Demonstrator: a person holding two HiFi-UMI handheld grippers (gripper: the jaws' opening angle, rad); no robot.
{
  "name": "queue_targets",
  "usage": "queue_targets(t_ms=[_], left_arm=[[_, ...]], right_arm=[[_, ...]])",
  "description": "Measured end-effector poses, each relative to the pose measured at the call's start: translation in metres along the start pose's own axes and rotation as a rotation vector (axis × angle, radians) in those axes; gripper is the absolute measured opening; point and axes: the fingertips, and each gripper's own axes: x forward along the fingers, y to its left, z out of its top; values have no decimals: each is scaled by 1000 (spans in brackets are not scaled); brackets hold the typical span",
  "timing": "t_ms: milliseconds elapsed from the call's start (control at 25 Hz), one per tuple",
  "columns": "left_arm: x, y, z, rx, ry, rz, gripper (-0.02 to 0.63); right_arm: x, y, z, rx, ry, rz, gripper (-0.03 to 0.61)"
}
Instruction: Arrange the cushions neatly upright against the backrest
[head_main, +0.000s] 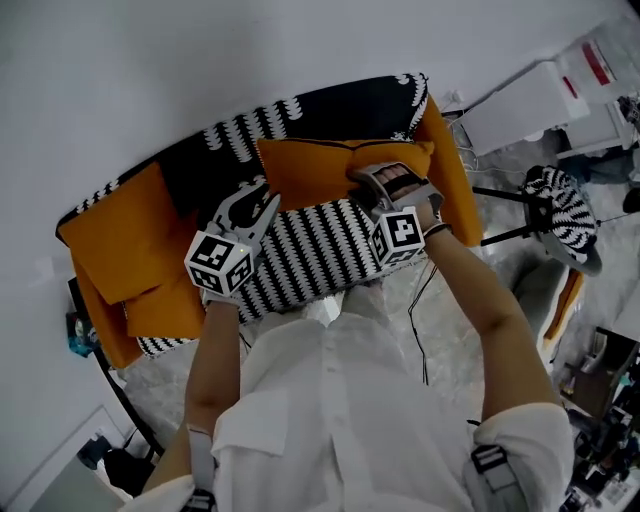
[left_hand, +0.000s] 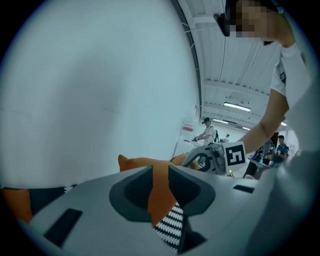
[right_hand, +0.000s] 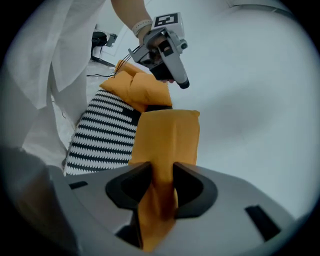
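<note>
An orange cushion (head_main: 315, 170) hangs over the sofa's striped seat (head_main: 310, 255), in front of the black backrest (head_main: 340, 108). My left gripper (head_main: 266, 207) is shut on its left edge; orange cloth fills the jaws of the left gripper (left_hand: 160, 187) in its own view. My right gripper (head_main: 366, 181) is shut on its right part, and the cushion (right_hand: 167, 135) runs out from between the jaws of the right gripper (right_hand: 161, 182). A second orange cushion (head_main: 125, 235) leans at the sofa's left end, with another orange cushion (head_main: 165, 305) below it.
The sofa has an orange right arm (head_main: 452, 185) and stands against a pale wall (head_main: 150, 70). A chair with a striped cushion (head_main: 562, 210) stands to the right, white boxes (head_main: 530, 105) behind it. A cable (head_main: 420, 320) lies on the floor.
</note>
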Motion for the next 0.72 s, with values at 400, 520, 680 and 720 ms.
queue_targets(t_ms=[400,520,680,720], left_arm=[[114,2,-31,-146,66,198,97],[143,-1,-45,-184,87,225,97],[178,-12,-67,-222,115,215,97],[186,-11,-72,-226,115,213,97]], right_arm=[[91,29,-162,-146,-78,97,152],[127,44,-201,-204,-76,107,152],[169,61,-238,-200,-87,86,150],[181,65,-248,-206,-74,82,150]])
